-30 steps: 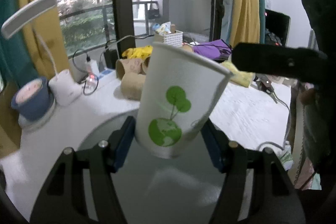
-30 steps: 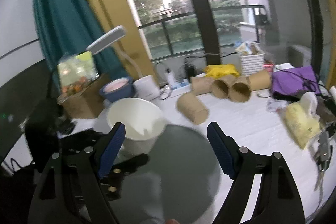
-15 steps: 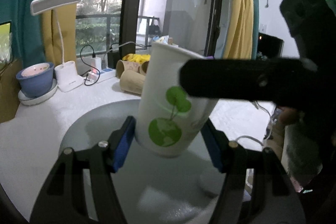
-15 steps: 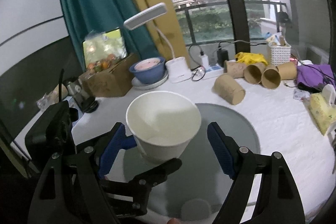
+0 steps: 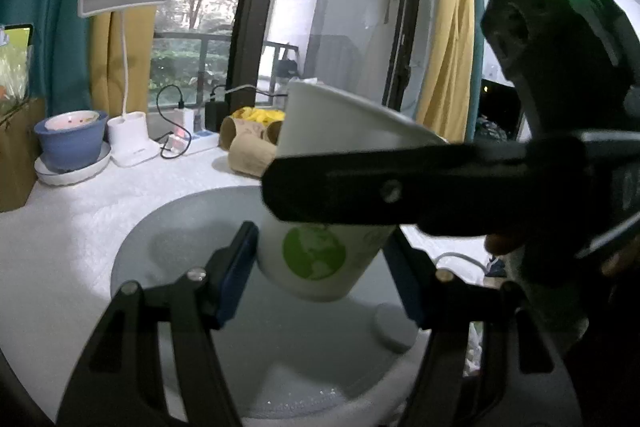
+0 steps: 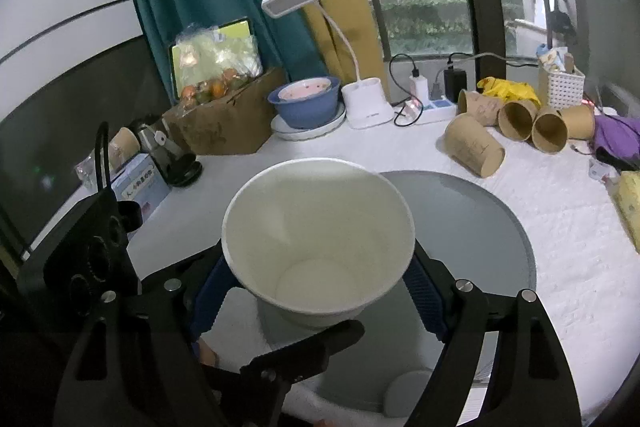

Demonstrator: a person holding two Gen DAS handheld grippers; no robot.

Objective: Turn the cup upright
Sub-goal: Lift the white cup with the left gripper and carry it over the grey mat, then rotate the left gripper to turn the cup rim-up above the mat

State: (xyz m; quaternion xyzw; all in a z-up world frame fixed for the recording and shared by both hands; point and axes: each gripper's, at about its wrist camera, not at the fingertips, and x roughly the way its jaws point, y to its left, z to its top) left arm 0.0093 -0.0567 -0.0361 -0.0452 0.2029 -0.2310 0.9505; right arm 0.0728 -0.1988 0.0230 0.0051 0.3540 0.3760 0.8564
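The white paper cup (image 5: 320, 259) with a green globe print sits mouth-up, slightly tilted, between the blue pads of the left tongs (image 5: 320, 267), which press its lower body from both sides and hold it just above the round grey mat (image 5: 180, 227). In the right wrist view the same cup (image 6: 318, 239) fills the space between the fingers of the right tongs (image 6: 318, 295); its open rim faces the camera and the bare white bottom shows inside. The right tongs straddle the cup near its rim, their blue pads close against its sides, but the rim hides the contact, so I cannot tell whether they grip or merely flank it. From the left wrist view one black finger of the right tongs (image 5: 380, 187) crosses in front of the cup's upper half. Ahead of the right tongs, beyond the grey mat (image 6: 480, 211), several brown paper cups (image 6: 474, 147) lie on their sides on the white bench (image 6: 560, 219). Further ahead and to the left stand a white desk lamp (image 6: 366, 107) and a blue bowl (image 6: 304, 103) on a white plate, with a cardboard box (image 6: 224, 127) left of them. A white basket (image 6: 560, 87) stands far ahead to the right, beside a yellow cloth (image 6: 506, 89).
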